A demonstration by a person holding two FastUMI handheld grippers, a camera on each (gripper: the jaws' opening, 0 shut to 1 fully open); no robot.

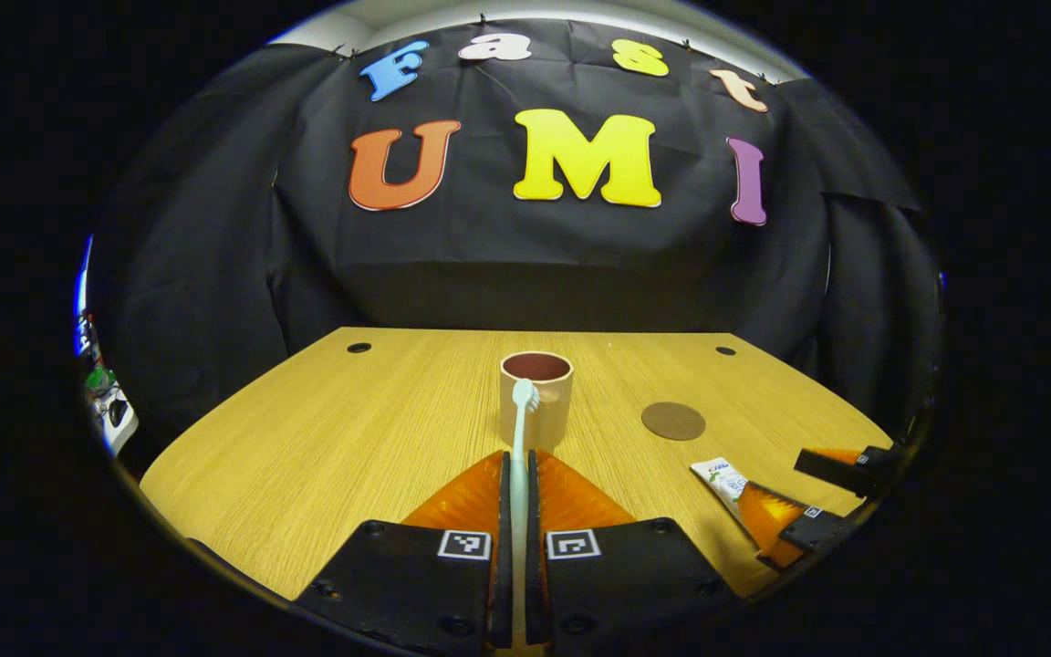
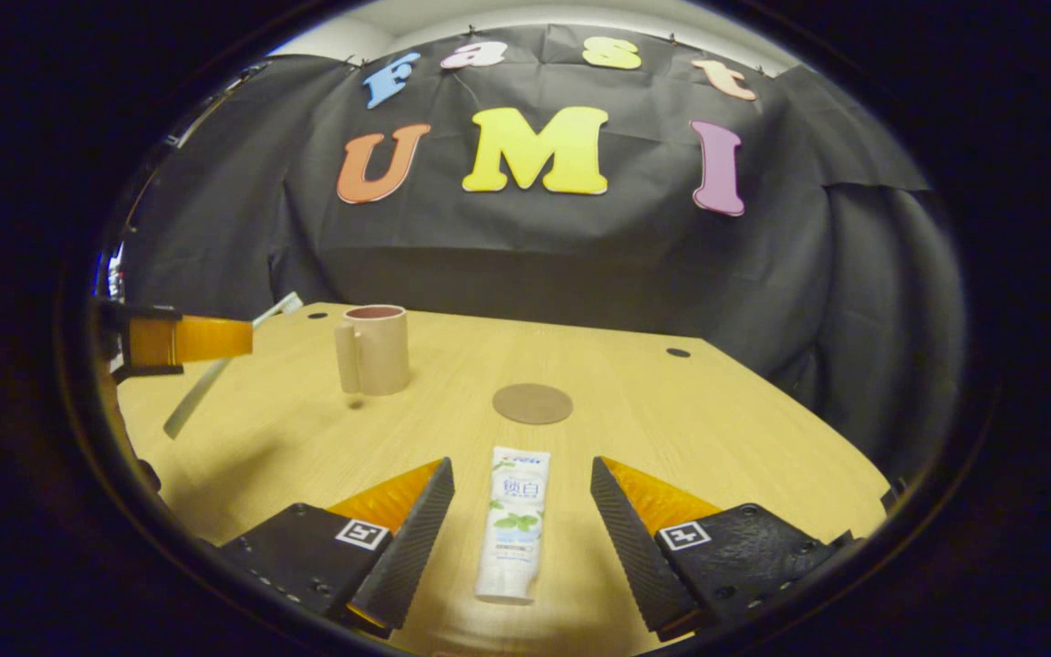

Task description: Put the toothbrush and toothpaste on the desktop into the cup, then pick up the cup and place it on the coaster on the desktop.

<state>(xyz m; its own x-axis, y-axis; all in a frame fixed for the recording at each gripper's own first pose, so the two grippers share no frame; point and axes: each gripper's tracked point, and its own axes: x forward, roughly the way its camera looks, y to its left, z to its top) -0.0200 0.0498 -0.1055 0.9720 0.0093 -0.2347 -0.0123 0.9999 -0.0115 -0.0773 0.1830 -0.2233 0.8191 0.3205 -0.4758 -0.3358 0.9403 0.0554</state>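
Leftmost, the left hand-held gripper (image 1: 516, 474) is pressed together on the toothbrush (image 1: 520, 456), pinching its handle so that the bristled head juts forward toward the cup (image 1: 536, 397); in the right gripper view the brush slants through that gripper with the head raised above the counter (image 2: 717, 429) — a hold that looks meant to carry the head over the rim and let the brush drop in handle-down or head-up, as the angle allows. Next comes the cup itself, standing upright and apparently empty on the counter, its handle turned to the left as the right gripper view shows it, which leaves the mouth free for both items. Just to the right of it, a little nearer, lies the round coaster (image 2: 533, 402), bare and apart from the cup, waiting for the last step. Farther right, the toothpaste (image 2: 514, 534) lies flat on the counter, running lengthwise between the fingers of the right hand-held gripper (image 2: 522, 511), which is spread wide on either side without touching it — lined up, I judge, to close across the tube's width.
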